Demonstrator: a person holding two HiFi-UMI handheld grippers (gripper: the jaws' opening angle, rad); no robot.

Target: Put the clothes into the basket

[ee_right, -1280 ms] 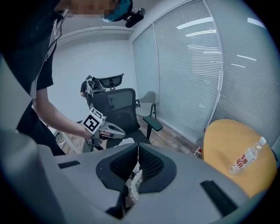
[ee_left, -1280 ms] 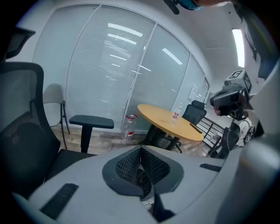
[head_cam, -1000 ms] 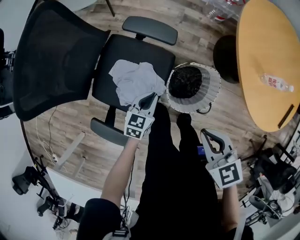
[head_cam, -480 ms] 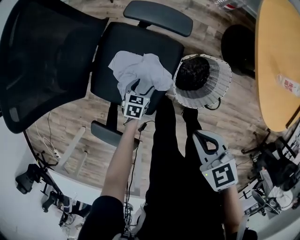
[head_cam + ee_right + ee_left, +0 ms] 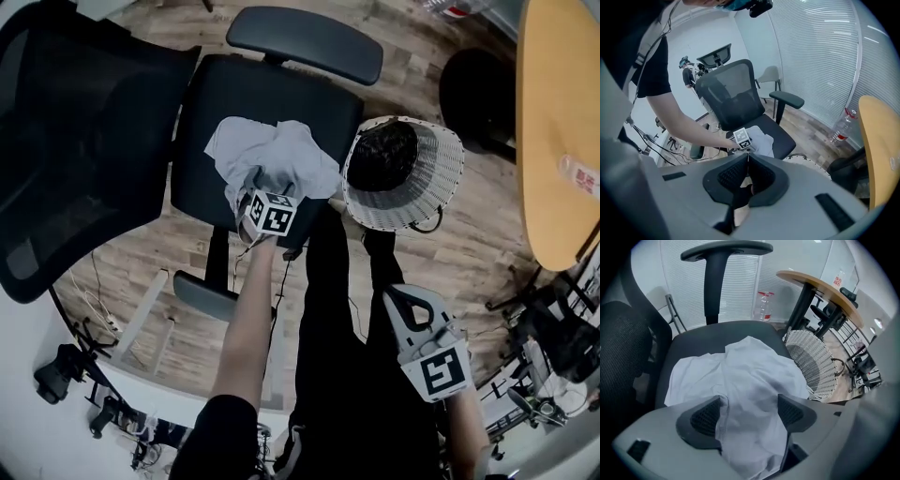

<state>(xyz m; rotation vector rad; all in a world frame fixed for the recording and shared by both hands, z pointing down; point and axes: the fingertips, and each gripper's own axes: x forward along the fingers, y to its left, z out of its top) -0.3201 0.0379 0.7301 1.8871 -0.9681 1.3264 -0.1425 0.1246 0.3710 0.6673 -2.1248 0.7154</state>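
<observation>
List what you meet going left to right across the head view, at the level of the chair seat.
The mesh backrest → white garment on the seat → wicker basket → wooden table.

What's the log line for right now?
left gripper: jaws just been opening, shirt between | right gripper: shut, empty | shirt: on chair | basket: beside chair

Left gripper (image 5: 747,411) pointing steeply down, jaws just opened wide, cloth (image 5: 754,376) between them, right gripper (image 5: 747,161) jaws together

Matt cloth garment (image 5: 281,155), woven basket (image 5: 428,183)
</observation>
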